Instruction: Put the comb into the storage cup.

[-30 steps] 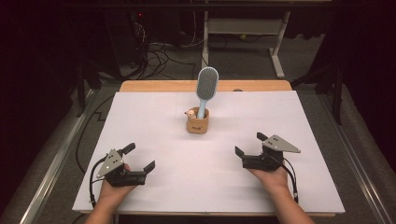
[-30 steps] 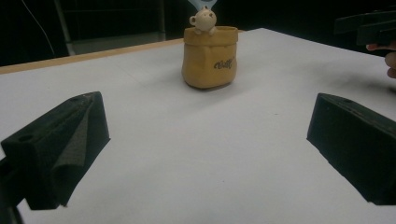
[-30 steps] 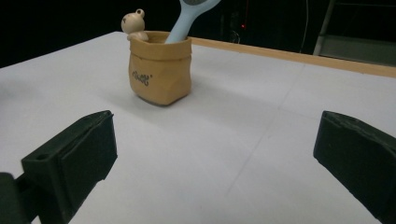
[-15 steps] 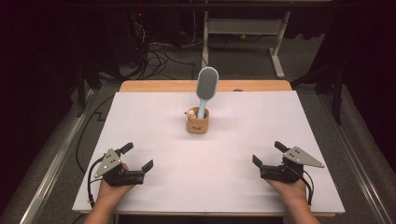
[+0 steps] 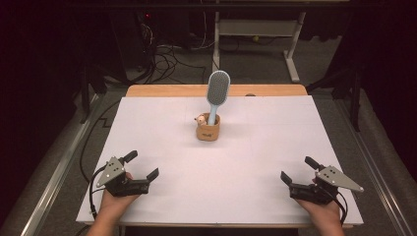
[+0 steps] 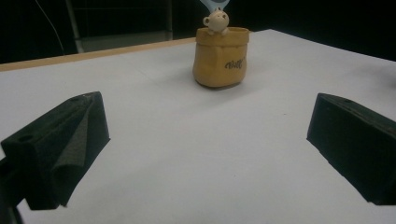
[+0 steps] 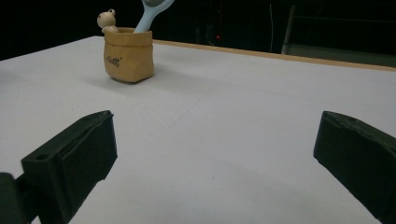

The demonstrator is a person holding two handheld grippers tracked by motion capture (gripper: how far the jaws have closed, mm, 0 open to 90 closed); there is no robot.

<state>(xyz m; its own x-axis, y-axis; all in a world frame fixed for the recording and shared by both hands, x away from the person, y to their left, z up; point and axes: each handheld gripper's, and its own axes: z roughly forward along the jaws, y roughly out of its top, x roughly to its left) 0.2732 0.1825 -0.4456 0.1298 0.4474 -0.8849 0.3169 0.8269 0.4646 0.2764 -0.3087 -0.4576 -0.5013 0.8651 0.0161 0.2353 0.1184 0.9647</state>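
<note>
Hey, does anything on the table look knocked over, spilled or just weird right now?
Nothing stands out. The tan pouch stands upright mid-table with the light blue hairbrush propped in it, handle down, leaning a little, and a small bear figure at its rim. The left gripper and right gripper are open near the front edge, holding nothing.

one hairbrush [image 5: 218,92], one pouch [image 5: 208,129], two grippers

Bright evenly lit table [image 5: 147,128], dark surroundings, soft focus.
</note>
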